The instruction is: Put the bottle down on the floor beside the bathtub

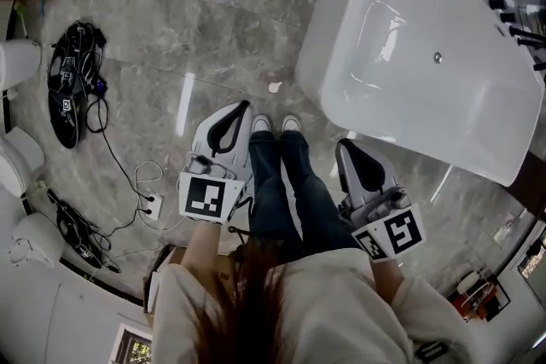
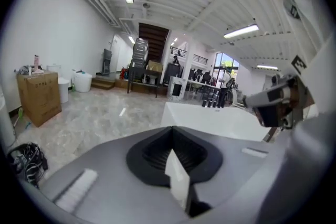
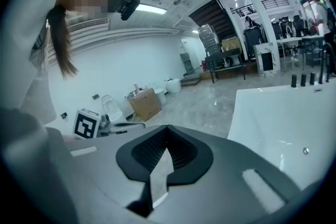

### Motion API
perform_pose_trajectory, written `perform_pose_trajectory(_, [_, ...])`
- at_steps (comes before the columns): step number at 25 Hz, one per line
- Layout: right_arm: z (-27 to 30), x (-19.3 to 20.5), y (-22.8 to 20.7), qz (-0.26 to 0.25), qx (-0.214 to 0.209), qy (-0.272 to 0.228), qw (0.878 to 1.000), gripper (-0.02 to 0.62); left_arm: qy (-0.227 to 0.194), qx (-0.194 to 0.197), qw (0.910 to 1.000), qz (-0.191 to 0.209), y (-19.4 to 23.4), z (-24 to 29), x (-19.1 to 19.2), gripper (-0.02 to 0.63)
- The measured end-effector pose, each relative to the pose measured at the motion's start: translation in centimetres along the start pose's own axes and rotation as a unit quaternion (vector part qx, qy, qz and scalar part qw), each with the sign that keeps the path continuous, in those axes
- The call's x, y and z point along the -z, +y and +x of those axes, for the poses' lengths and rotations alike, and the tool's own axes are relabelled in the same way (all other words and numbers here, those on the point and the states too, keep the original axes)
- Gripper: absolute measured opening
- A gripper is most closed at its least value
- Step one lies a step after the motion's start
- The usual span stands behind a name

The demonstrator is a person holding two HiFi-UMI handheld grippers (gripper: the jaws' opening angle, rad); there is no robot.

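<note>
Bottle apparently placed
Closed and empty, the left gripper (image 1: 232, 119) and right gripper (image 1: 351, 158) rest idle: the likely bottle (image 1: 274, 87) sits upper centre beside the bathtub (image 1: 328, 21).

Legible text: none.
- Left gripper's cube (image 1: 205, 197), 8 o'clock in the head view: a square black-and-white code marker, no letters or digits.
- Right gripper's cube (image 1: 391, 236), 4 o'clock: the same kind of marker.
- Cardboard box (image 2: 39, 97), 9 o'clock in the left gripper view: possibly printed, too small to read.
</note>
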State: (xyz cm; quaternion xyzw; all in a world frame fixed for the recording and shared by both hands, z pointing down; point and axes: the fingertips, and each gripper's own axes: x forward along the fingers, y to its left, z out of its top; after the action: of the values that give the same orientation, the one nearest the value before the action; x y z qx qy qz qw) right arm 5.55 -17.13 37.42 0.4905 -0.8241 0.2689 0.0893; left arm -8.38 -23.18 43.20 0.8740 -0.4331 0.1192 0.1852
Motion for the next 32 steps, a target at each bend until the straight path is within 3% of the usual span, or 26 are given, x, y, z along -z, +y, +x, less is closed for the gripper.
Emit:
perform_pose_trajectory(3, [-1.6, -2.2, 1.8, -0.007, -0.005, -0.004, 1.000, -0.002, -0.020, -0.006, 0.9997, 0.011, -0.6, -3.9, -5.2, 0.048])
perform_pose_trajectory(9, [-4.6, -6.4, 5.1, -0.018, -0.015, -0.028, 0.999, -0.002, -0.051, -0.035, 0.9968, 0.051, -1.9, -10.7, -11.8, 0.048])
perform_pose_trajectory(17, [-8.8, -11.5, 7.8, -0.051, -0.011, -0.081, 0.995, -0.002, -0.109, -0.072, 0.9905, 0.041, -4.2, -17.3, -17.6, 0.048])
perform_pose_trajectory(25, [-11.9, -12.1, 10.3, -0.066, -0.006, -0.104, 0.992, -0.002, -0.143, -0.075, 0.9856, 0.050, -6.1, -21.7, -19.1, 0.049])
perform_pose_trajectory(32, [-13.0, -12.4, 11.5, -0.045, -0.002, -0.127, 0.991, -0.002, -0.144, -0.069, 0.9855, 0.056, -6.9, -23.8, -18.5, 0.049])
